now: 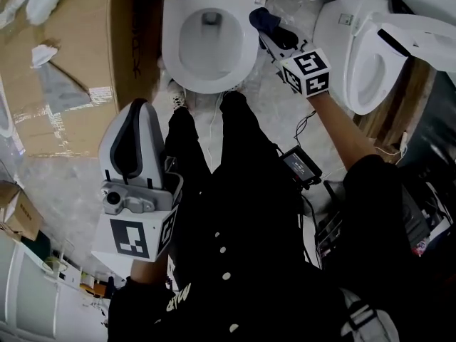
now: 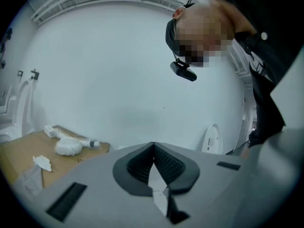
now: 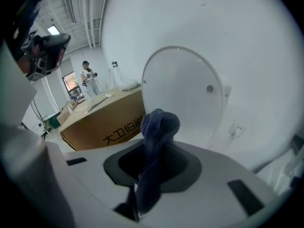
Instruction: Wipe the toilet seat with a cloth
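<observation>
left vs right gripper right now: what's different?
Load: the left gripper has its jaws together on nothing, while the right gripper is clamped on a dark blue cloth.
Place: the left gripper is back by the person's legs, aimed at a bare wall. The right gripper is out front beside the toilet rim.
Shared: both are shut, and each carries a marker cube.

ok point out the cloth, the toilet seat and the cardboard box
cloth (image 3: 159, 125), right gripper view, its bunched top
toilet seat (image 1: 199, 84), head view, front rim
cardboard box (image 3: 102, 125), right gripper view, printed side
</observation>
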